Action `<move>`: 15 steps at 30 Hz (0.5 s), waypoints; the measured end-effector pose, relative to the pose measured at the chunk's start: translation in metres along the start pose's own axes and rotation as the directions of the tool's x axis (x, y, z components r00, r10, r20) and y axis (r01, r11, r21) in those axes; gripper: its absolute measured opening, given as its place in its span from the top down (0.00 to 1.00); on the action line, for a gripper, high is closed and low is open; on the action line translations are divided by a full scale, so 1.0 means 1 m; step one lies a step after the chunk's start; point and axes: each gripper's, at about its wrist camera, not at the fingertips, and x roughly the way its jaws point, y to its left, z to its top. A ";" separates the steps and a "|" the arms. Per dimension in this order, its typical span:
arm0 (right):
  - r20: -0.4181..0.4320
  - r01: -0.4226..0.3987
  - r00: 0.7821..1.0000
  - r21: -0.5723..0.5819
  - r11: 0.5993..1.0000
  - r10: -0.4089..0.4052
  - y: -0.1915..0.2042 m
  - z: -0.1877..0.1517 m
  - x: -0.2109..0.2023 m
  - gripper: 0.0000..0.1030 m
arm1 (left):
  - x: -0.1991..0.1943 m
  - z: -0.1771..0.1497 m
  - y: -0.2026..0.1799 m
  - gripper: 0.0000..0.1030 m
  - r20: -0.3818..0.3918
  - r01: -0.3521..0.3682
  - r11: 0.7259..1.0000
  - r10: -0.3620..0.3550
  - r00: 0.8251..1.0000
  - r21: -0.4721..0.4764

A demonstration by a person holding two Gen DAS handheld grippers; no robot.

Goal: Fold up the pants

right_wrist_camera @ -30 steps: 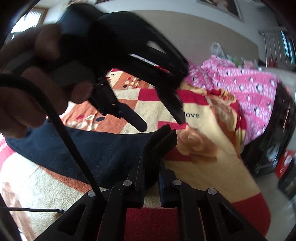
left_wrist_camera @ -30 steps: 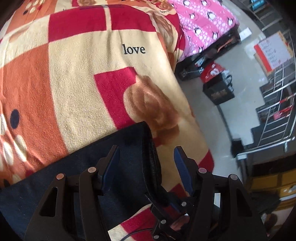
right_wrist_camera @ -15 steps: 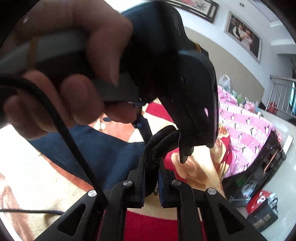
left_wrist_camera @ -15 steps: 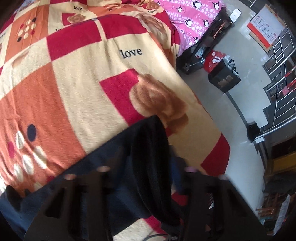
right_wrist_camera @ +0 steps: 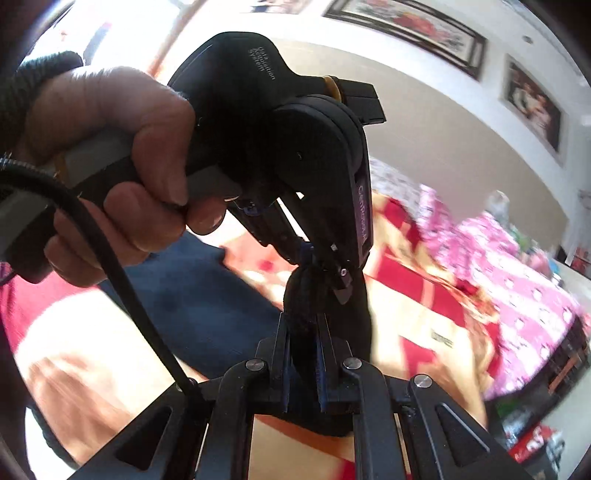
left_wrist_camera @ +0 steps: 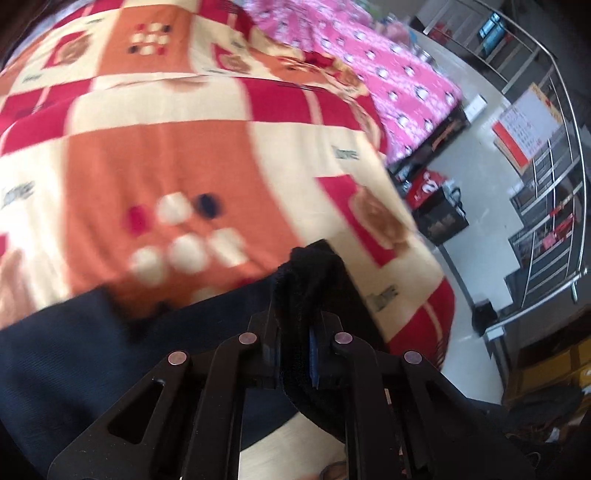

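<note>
With the left hand-held gripper (left_wrist_camera: 295, 354) closing on the pants' (left_wrist_camera: 110, 354) bunched end at lower centre and the right hand-held gripper (right_wrist_camera: 303, 365) clamped beside it, the fold-over is likely underway, needing both carried level across the bed (left_wrist_camera: 147, 155).

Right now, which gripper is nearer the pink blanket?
Left gripper, probably: jaws closing on the pants farther up the bed, toward the pink blanket; right gripper clamps the same fold just behind.

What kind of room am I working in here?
Most likely a home bedroom. The dark pants lie on a bed under a patchwork blanket printed with "love", a pink penguin-print cover sits beyond it, and framed pictures hang on the wall.
</note>
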 end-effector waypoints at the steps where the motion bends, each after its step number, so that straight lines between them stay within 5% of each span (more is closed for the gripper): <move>1: 0.000 -0.025 1.000 -0.023 0.999 0.025 0.014 0.009 0.004 0.90 | -0.008 -0.004 0.014 0.91 0.004 -0.006 1.000 0.006 1.000 -0.016; 12: -0.062 -0.157 0.987 -0.112 0.981 0.151 0.098 0.058 0.051 0.90 | -0.041 -0.034 0.119 0.90 0.012 -0.018 0.989 0.020 1.000 -0.148; 15: -0.085 -0.160 0.985 -0.095 0.982 0.153 0.101 0.055 0.057 0.90 | -0.033 -0.038 0.129 0.75 -0.009 -0.042 0.987 0.041 0.999 -0.157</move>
